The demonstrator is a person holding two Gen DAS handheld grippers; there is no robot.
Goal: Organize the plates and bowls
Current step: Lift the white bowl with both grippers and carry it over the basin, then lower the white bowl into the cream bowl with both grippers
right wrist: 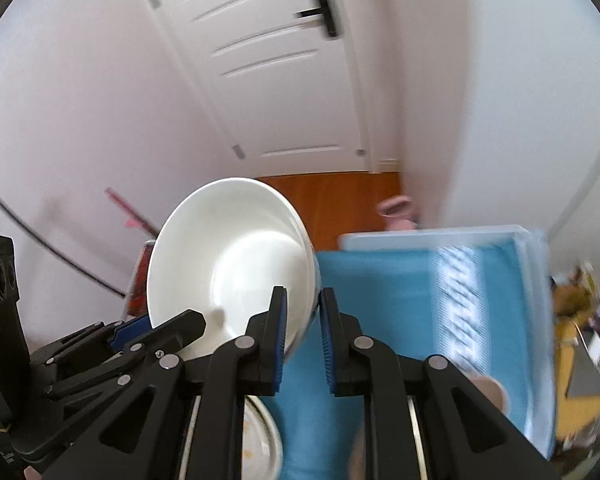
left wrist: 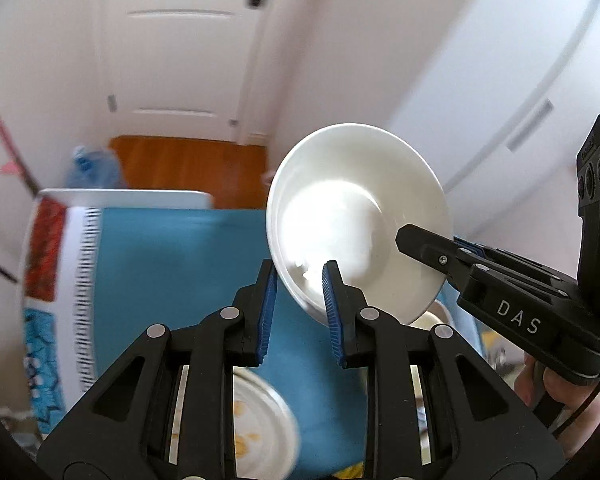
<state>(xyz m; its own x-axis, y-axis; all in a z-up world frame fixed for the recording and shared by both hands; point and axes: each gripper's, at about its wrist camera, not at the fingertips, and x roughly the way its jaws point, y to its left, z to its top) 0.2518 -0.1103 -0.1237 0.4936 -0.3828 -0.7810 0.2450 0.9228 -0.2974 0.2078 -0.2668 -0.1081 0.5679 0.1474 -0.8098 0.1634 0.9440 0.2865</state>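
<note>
White bowl (left wrist: 356, 216): held tilted in the air above the blue-covered table, its hollow turned toward both cameras; also seen in the right wrist view (right wrist: 228, 256).
Left gripper (left wrist: 299, 308): its two blue-padded fingers are set on either side of the bowl's lower rim, one inside and one outside; whether the pads press the rim cannot be told. Seen from the right wrist view (right wrist: 152, 330), a finger lies over the rim on the inside.
Right gripper (right wrist: 303, 332): the rim is taken between its pads, the left pad against the inner wall, the right pad on the outer side with a narrow gap visible. In the left wrist view (left wrist: 432, 256) it is seen clamped over the bowl's right edge.
Plate (left wrist: 260, 428): a white plate with yellow marks lies on the table below the grippers, partly hidden by the fingers.
Tablecloth (left wrist: 180, 264): blue, with a patterned white, red and black border along its left edge.
Table edge: a pale edge (left wrist: 132, 196) runs just behind the cloth.
Floor (left wrist: 192, 164): orange-brown wood is seen beyond the table edge.
Door (right wrist: 276, 80): white, panelled, with a black handle, well behind the bowl.
</note>
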